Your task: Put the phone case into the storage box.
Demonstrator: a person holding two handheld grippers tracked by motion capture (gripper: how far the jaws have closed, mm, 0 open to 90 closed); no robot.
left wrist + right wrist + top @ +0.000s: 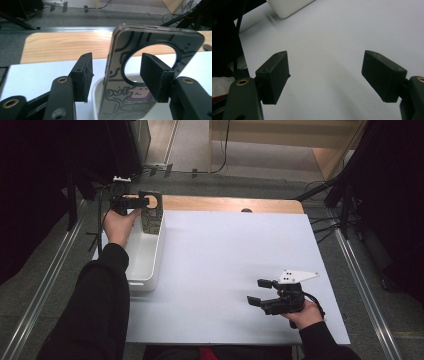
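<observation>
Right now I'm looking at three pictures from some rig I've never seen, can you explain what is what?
A person holds a hand-held gripper in each hand at a table with a white board on it. One picture looks down from above; the other two look along each gripper's own black jaws. The left hand-held gripper is open around a patterned phone case standing on end in a white bin, a gap showing at the left pad. The right hand-held gripper is open over the bare board, holding nothing.

Phone case (117,100) upright in white bin (96,100) — tool (116,75) pads apart.
</observation>
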